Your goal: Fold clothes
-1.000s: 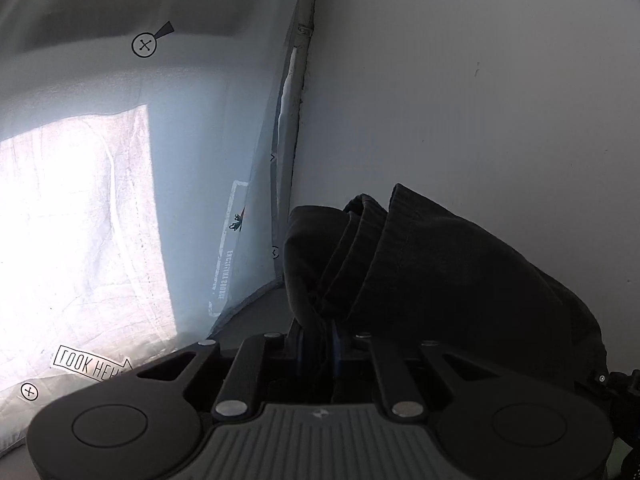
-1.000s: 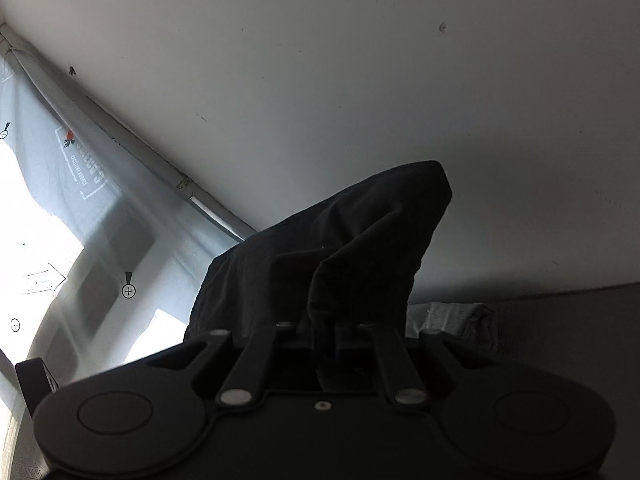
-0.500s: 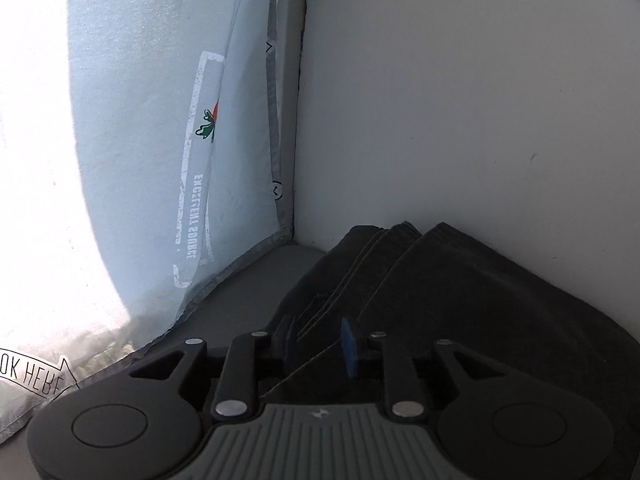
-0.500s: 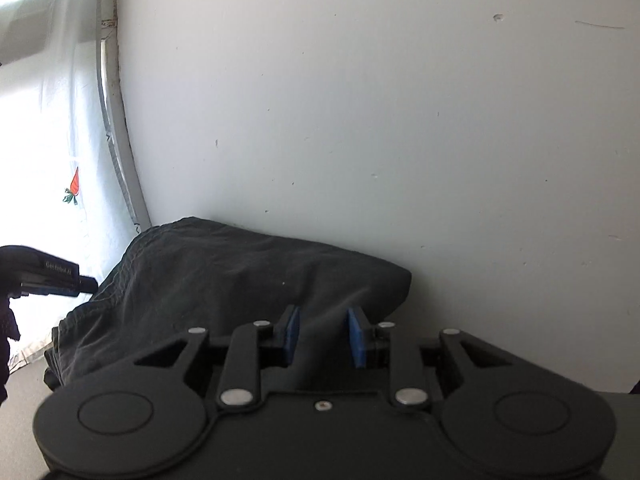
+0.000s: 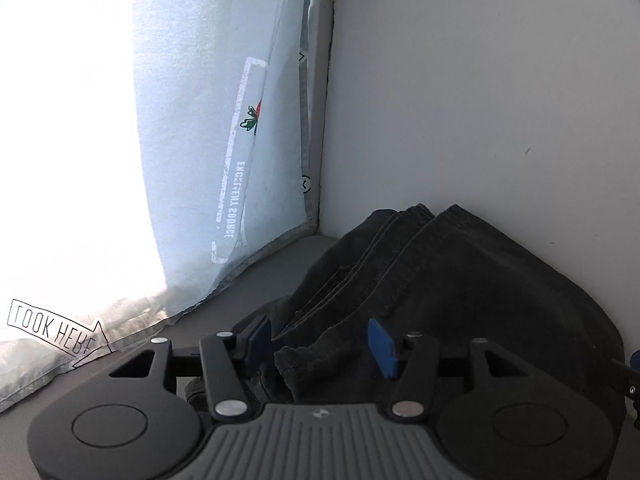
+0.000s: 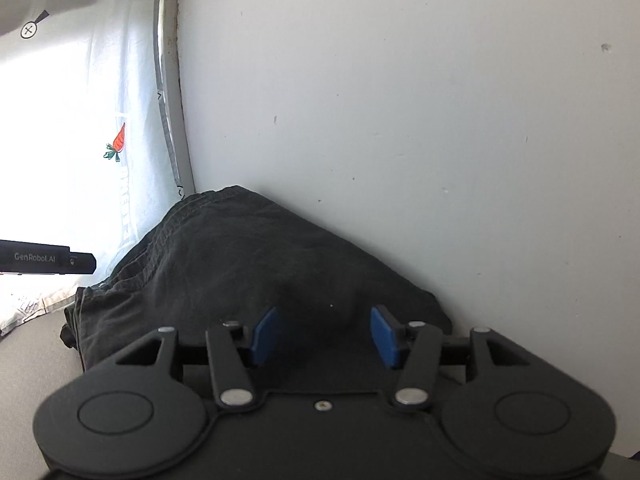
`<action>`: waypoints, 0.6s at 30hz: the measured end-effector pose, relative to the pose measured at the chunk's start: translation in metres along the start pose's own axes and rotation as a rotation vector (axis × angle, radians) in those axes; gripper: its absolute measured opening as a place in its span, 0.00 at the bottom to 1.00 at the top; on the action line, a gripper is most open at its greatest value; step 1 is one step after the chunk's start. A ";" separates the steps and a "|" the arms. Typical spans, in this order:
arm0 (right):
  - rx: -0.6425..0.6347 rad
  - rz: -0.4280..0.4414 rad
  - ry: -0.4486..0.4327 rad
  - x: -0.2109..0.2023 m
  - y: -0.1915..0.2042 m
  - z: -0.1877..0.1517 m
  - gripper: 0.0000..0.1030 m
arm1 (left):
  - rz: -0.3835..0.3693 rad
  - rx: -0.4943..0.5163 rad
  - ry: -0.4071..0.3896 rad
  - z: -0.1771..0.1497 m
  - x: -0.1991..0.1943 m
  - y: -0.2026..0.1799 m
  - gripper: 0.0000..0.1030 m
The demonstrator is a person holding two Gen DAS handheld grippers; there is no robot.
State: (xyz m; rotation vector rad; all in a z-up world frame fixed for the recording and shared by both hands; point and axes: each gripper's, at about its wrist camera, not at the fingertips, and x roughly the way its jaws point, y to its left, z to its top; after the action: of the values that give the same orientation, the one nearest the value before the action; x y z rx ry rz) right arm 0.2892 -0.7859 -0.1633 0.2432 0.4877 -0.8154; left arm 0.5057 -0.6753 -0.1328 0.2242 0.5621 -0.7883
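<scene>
A dark folded garment [image 5: 460, 280] lies on the grey surface in the corner, against the white wall. In the left wrist view its layered edges fan out toward the corner. My left gripper [image 5: 322, 342] is open, its blue pads apart on either side of the garment's near edge, holding nothing. In the right wrist view the same garment [image 6: 248, 264] lies as a flat dark heap. My right gripper [image 6: 326, 334] is open over its near edge, empty. The left gripper's tip [image 6: 60, 260] shows at the left edge of the right wrist view.
A white wall [image 5: 500, 100] stands right behind the garment. A pale printed sheet [image 5: 200, 160] with a carrot logo hangs at the left, brightly lit, and meets the wall in a corner. The grey surface [image 5: 256, 292] extends left of the garment.
Both grippers let go of the garment and opened wide. The garment, held up a second ago, now lies flat in the corner.
</scene>
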 end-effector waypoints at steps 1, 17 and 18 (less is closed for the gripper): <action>-0.004 0.021 -0.010 -0.006 0.005 0.004 0.70 | 0.029 -0.017 -0.016 -0.002 -0.021 0.004 0.76; -0.181 0.519 -0.251 -0.218 0.078 -0.006 1.00 | 0.383 -0.247 -0.307 -0.088 -0.392 0.038 1.00; -0.187 0.542 -0.246 -0.232 0.083 -0.010 1.00 | 0.425 -0.253 -0.318 -0.098 -0.412 0.036 1.00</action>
State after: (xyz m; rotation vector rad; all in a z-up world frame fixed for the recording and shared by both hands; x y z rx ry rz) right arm 0.2121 -0.5792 -0.0526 0.0904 0.2433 -0.2613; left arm 0.2595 -0.3620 0.0139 -0.0191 0.2923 -0.3251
